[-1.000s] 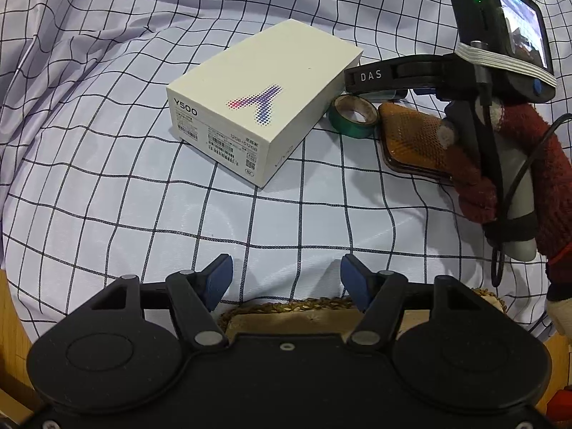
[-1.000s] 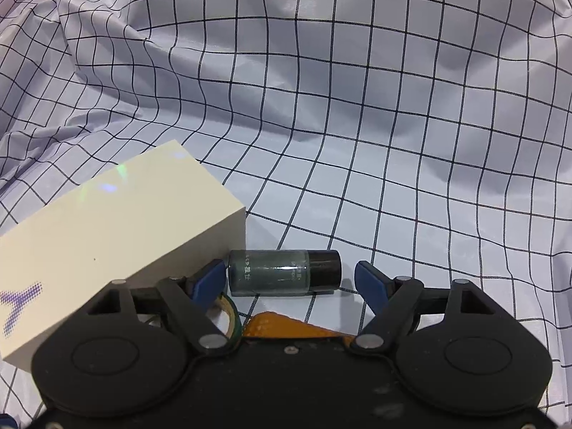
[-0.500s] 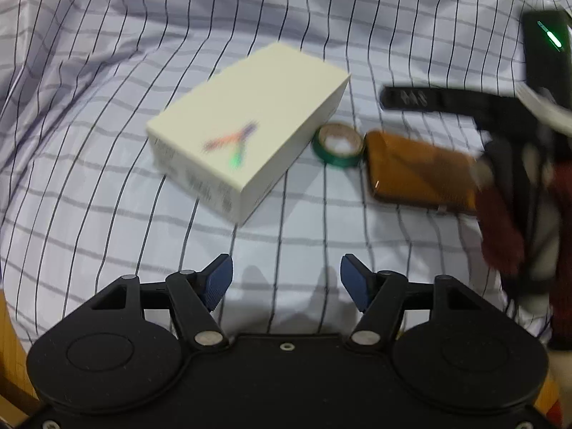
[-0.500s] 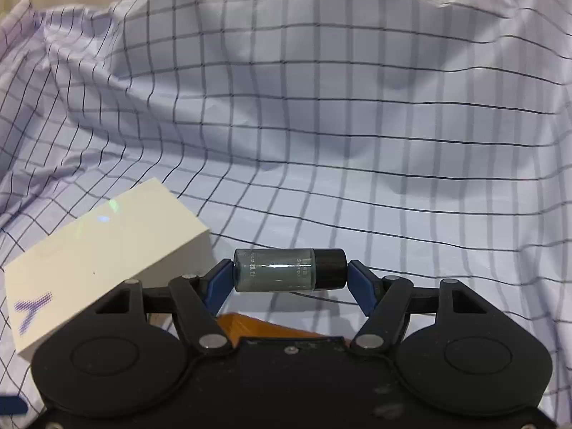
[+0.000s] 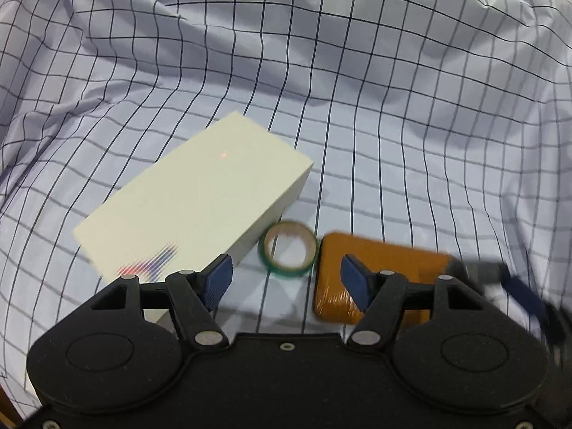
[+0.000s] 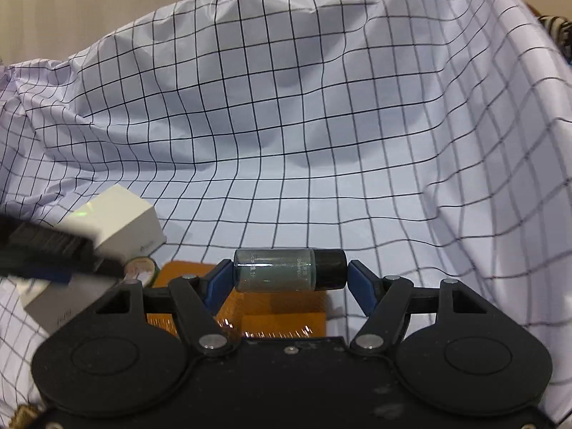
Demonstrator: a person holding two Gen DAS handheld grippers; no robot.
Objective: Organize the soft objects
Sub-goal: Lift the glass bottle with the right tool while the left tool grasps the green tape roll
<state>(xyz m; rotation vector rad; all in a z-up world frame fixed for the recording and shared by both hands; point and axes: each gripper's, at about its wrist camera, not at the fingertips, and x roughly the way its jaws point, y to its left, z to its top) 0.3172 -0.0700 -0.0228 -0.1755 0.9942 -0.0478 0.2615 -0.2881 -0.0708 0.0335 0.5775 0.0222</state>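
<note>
Left wrist view first: the left gripper [image 5: 286, 279] hung released over the checked cloth [image 5: 393, 107], its blue pads apart with nothing between them. A second earlier it sat low near a woven mat at the bottom edge; that mat had gone from sight, and the white box [image 5: 193, 207] had slid down towards the pads. The green tape roll [image 5: 287, 253] lay just beside the box's corner, with the orange case [image 5: 379, 271] touching it on the other side. The gloved hand and camera rig seen earlier at the right had dropped away to a dark blur at the edge.

Over to the right wrist view: the right gripper [image 6: 286, 278] was clenched on the small bottle [image 6: 289, 270], lying crosswise between the pads, black cap to the right. A second before, that bottle lay on the cloth by the box with the pads wide of it; now it was lifted clear, the orange case [image 6: 282, 307] below and the white box [image 6: 118, 221] farther off at the left.
</note>
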